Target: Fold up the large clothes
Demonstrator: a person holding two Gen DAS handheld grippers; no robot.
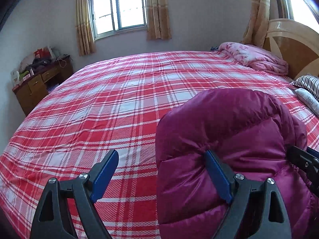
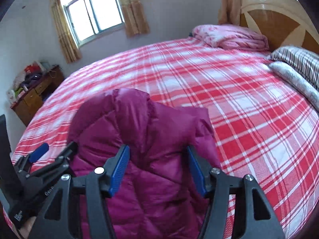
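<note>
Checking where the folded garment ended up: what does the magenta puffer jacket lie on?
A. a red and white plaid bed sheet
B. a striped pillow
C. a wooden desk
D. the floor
A: the magenta puffer jacket lies on the red and white plaid bed sheet, which shows on both sides of it.

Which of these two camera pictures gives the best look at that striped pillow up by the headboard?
The right wrist view: the striped pillow shows broadly beside the headboard. The left wrist view catches only a sliver of it at the right edge.

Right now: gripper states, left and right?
Left gripper: open, holding nothing; one finger rests against the magenta puffer jacket.
Right gripper: open over the jacket, not clamping it.
</note>
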